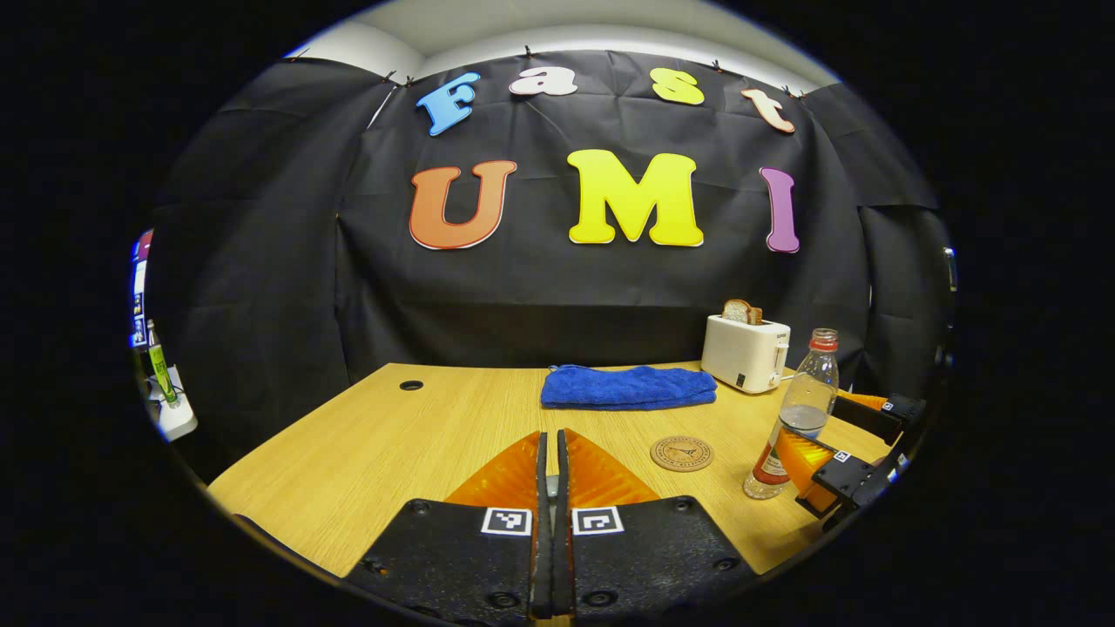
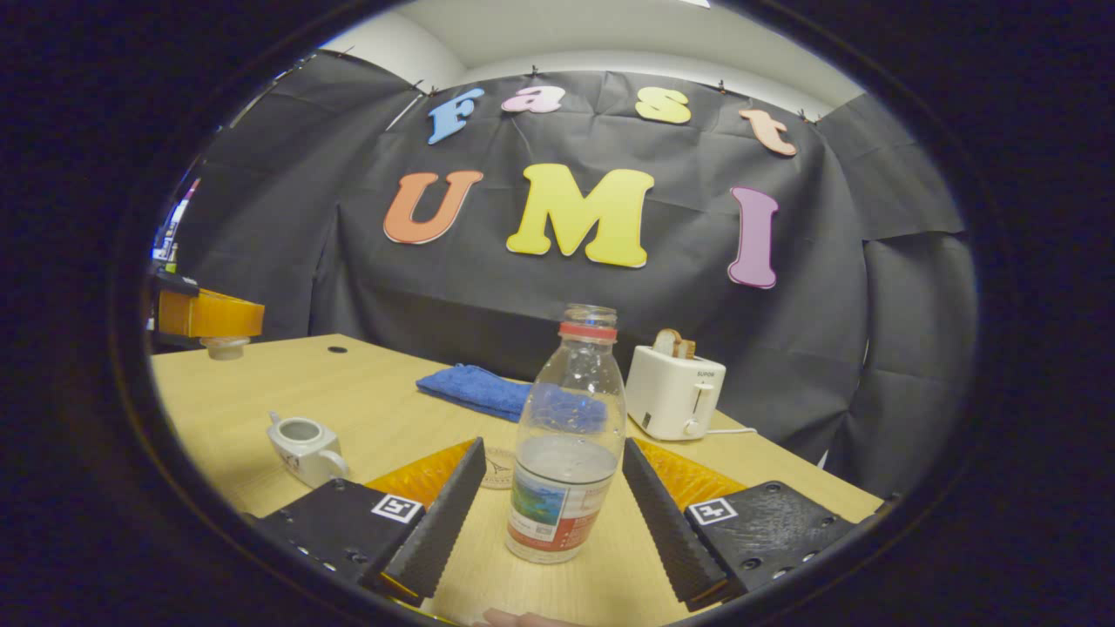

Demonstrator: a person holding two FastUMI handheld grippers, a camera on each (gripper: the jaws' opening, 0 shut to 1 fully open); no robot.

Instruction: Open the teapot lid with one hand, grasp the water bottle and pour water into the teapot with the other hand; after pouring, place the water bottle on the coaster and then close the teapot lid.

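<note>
Straddling the water bottle (image 2: 566, 444) untouched, right gripper (image 2: 552, 488) wide, left gripper (image 1: 550, 461) narrow, lid (image 2: 225, 347) half-hidden, coaster (image 2: 498, 466) mostly hidden.

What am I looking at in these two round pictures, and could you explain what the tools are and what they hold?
A person holds a two-finger gripper in each hand, and a fisheye camera rides on each. The left gripper view looks along the left gripper, pinched shut. The right gripper view shows it lifting the teapot lid. The right gripper stands open around the water bottle, not gripping. On the table are an open teapot, coaster, blue towel and toaster.
</note>
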